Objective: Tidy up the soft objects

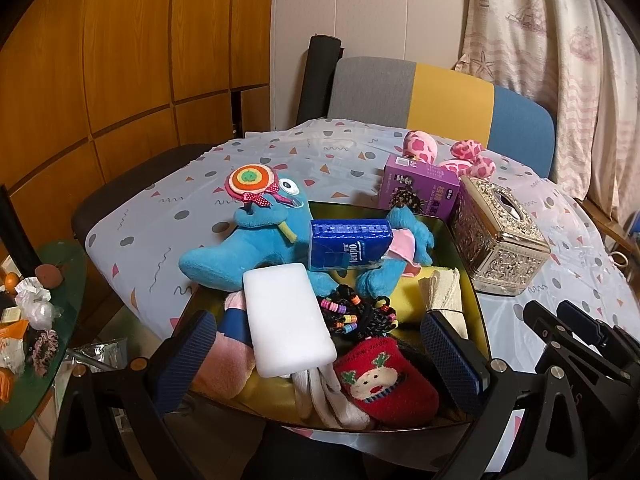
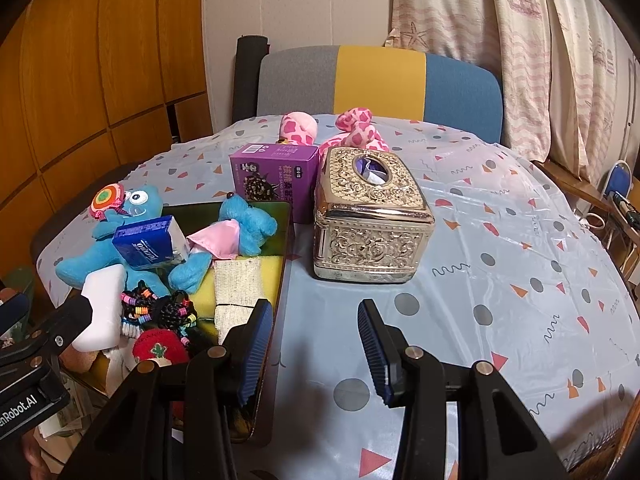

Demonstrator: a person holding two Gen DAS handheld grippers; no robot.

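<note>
A dark tray (image 1: 352,210) holds a heap of soft things: a blue plush toy (image 1: 248,248), a blue tissue pack (image 1: 348,244), a white sponge block (image 1: 286,318), beaded hair ties (image 1: 356,314), a red reindeer sock (image 1: 384,380), a pink sock (image 1: 224,364) and a rolled gauze cloth (image 1: 442,292). My left gripper (image 1: 320,360) hangs open over the tray's near end, pads clear of the sponge. My right gripper (image 2: 316,352) is open and empty over the tablecloth, just right of the tray's rim (image 2: 285,256). A pink spotted plush (image 2: 354,128) lies at the table's far side.
An ornate gold tissue box (image 2: 372,216) and a purple carton (image 2: 272,180) stand right of the tray. A grey, yellow and blue chair back (image 2: 380,80) is behind the table. A cluttered glass side table (image 1: 36,320) is at the left. Curtains hang at the right.
</note>
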